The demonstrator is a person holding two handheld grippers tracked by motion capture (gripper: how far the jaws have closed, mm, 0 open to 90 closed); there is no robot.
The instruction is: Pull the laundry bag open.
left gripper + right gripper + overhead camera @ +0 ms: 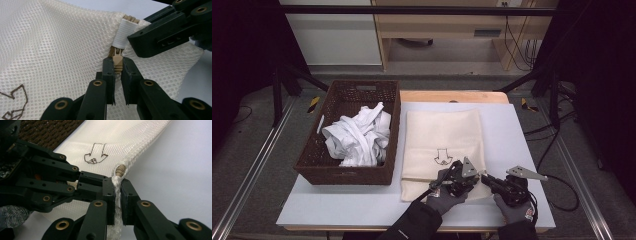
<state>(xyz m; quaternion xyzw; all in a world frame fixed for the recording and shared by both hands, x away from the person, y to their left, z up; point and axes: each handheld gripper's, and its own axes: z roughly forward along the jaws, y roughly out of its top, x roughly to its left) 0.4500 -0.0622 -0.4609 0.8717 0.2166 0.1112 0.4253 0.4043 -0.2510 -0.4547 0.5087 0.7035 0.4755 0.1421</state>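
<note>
A cream mesh laundry bag (442, 145) lies flat on a white counter (512, 130), its long side running away from the person, with a small brown arrow drawing (443, 157) near its near end. A person's 2 gloved hands come in from the bottom edge, each holding 1 hand-held gripper at the bag's near right corner.

The left hand-held gripper (117, 65) is closed on the tan zipper pull (117, 62), which sits pinched between its 2 black jaws just below a white fabric tab (123, 33). The right hand-held gripper (118, 191) is closed on a bunched fold of mesh at the bag's edge, just beside a tan zipper end (120, 170). The 2 hand-held grippers almost touch, jaw tips meeting at the same corner.

A dark woven basket (314, 150) holding crumpled white cloth (359, 136) stands just left of the bag, its right wall close to the bag's left edge. Bare counter lies open to the right of the bag and along the near edge.
</note>
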